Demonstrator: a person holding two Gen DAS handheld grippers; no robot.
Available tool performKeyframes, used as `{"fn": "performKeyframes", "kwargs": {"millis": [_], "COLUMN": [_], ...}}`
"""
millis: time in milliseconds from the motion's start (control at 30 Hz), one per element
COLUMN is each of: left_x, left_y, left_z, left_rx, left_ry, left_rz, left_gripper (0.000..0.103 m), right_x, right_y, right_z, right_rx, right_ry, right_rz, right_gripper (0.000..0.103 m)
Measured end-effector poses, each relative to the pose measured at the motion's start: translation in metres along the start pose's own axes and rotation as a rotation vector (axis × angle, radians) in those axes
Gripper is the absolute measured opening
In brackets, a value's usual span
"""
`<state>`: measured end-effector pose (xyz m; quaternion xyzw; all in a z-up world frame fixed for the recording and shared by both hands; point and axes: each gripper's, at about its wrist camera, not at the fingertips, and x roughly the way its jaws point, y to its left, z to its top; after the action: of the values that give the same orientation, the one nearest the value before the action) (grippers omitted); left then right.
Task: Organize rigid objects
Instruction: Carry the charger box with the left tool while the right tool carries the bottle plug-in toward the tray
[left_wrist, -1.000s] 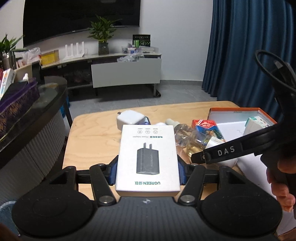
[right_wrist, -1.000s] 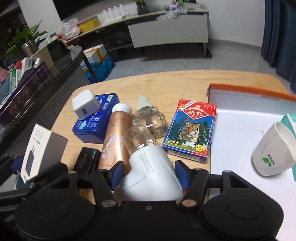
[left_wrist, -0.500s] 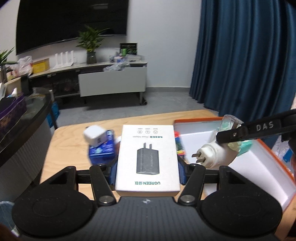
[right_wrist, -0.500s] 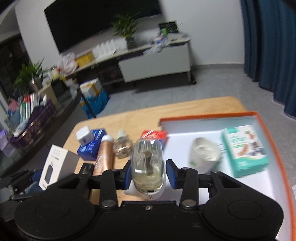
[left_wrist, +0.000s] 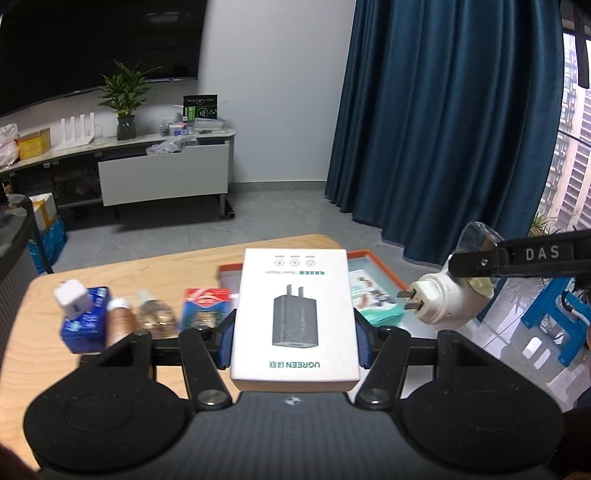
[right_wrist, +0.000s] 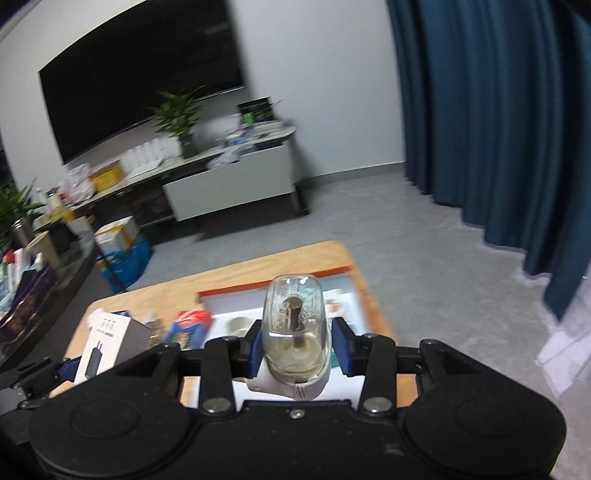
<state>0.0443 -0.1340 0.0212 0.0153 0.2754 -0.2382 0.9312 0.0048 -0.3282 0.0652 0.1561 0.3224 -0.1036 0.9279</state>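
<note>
Now | your left gripper (left_wrist: 293, 338) clamps the white charger box (left_wrist: 295, 314) | your right gripper (right_wrist: 297, 343) pinches the plug-in vaporizer (right_wrist: 295, 332), both held above the table (left_wrist: 155, 269) | carry each over the orange-rimmed tray (left_wrist: 384, 264) | lower level, clear of the teal carton (left_wrist: 373, 299) | release only once seated flat.

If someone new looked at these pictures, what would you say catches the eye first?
First, the white power adapter box, clamped in the left gripper and filling the middle of the left wrist view. Next, the plug-in vaporizer with its clear bottle, clamped in the right gripper above the orange-rimmed tray. Behind them, a row of small items lies on the wooden table, with the blue curtain beyond.
</note>
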Motion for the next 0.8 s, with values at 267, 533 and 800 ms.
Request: {"fn": "performKeyframes", "kwargs": {"millis": [267, 533, 800], "left_x": [0.009, 0.002, -0.003], "left_y": [-0.018, -0.023, -0.027], "left_z": [-0.003, -0.006, -0.009], "left_rx": [-0.006, -0.008, -0.03], "left_ry": [0.029, 0.025, 0.024], "left_rz": [0.001, 0.048, 0.084], "left_gripper": [0.06, 0.06, 0.06], "right_x": [-0.007, -0.006, -0.009], "right_y": [-0.019, -0.011, -0.007], "right_z": [-0.009, -0.021, -0.024], "right_rx": [-0.005, -0.033, -0.049], "right_ry": [0.007, 0.024, 0.028], "right_rz": [-0.017, -0.006, -0.006], "right_gripper": [0.048, 0.048, 0.048]}}
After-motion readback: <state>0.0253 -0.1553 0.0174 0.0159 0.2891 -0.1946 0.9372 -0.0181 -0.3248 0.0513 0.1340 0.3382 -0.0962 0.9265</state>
